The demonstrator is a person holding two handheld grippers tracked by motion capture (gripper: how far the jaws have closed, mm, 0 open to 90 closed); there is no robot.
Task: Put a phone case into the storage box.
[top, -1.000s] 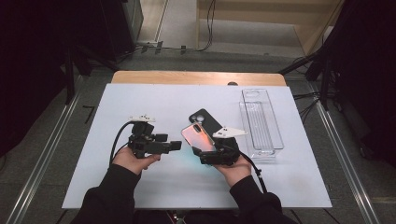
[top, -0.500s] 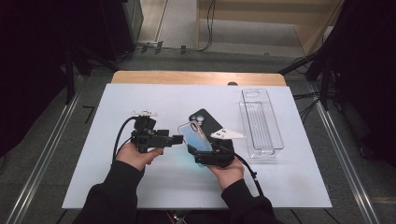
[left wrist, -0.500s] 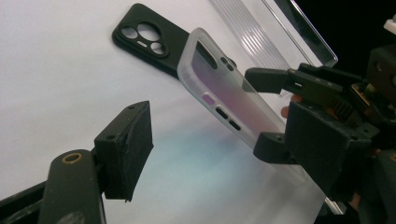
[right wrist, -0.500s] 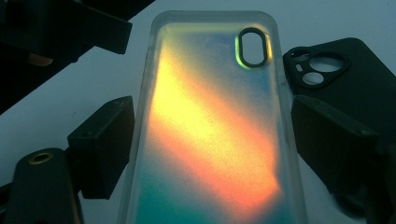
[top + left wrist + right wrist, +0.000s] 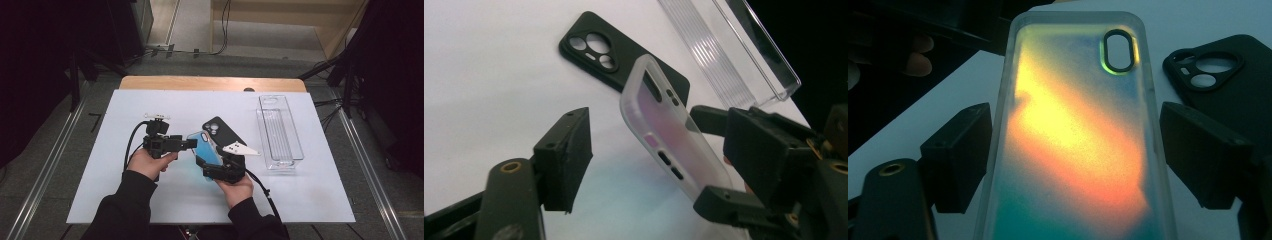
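My right gripper (image 5: 1080, 160) is shut on a translucent iridescent phone case (image 5: 1073, 130), its pads against the two long edges. It holds the case tilted above the white table (image 5: 150, 200). In the high view the case (image 5: 204, 146) looks blue and rises from the right gripper (image 5: 212, 162). My left gripper (image 5: 192, 144) points right at the case's upper end. Its jaws have just been closing, with the case (image 5: 664, 135) between them. The left pad (image 5: 566, 152) is still apart from the case. A black phone case (image 5: 223, 131) lies flat on the table behind.
A clear, long plastic tray (image 5: 280, 132) stands on the table at the right. Cables trail from both grippers towards the person. Metal rails run along both sides of the table, and a wooden strip lines its far edge.
My right gripper has carried the case leftward and slightly down, up to the left gripper's tips. The case has turned, its colour shifting from pink to blue. The left hand has stayed put.
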